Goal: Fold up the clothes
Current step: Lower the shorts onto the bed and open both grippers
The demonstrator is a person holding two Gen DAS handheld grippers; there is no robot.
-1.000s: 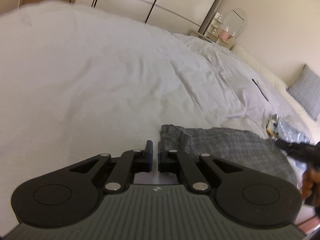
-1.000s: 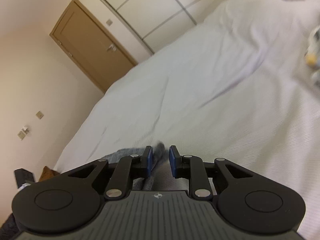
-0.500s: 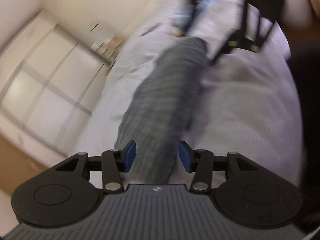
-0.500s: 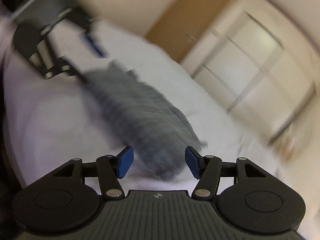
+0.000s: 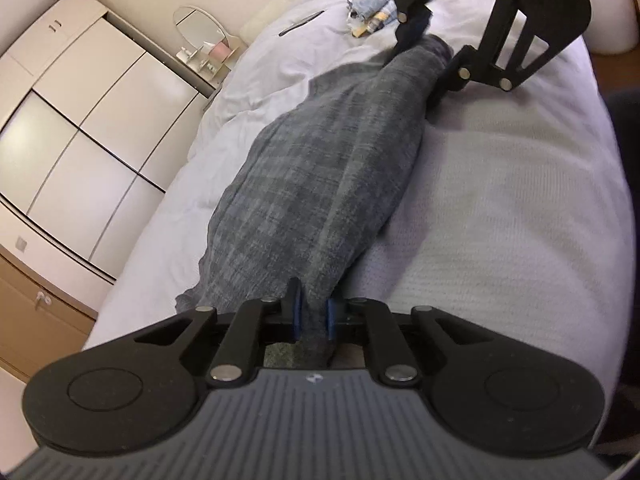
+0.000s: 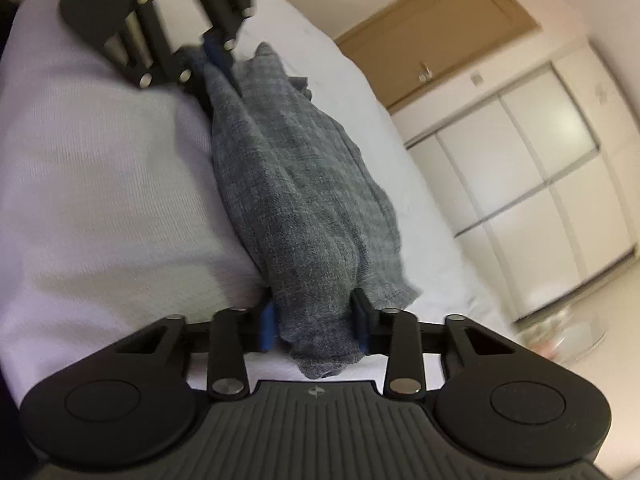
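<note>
On the bed (image 5: 500, 184), the left gripper (image 5: 311, 316) and right gripper (image 6: 316, 326) are closing their fingers on opposite ends of the garment (image 5: 320, 168); the next move likely calls for lifting together.

One garment, two tongs, one bed.
One grey checked garment (image 5: 320, 168) is lying on one white bed (image 5: 500, 208); two tongs are showing, the left tongs (image 5: 312, 316) near and the right tongs (image 5: 430, 46) far, with one oval mirror (image 5: 200, 30) and one wooden door (image 6: 436, 24) standing beyond.
</note>
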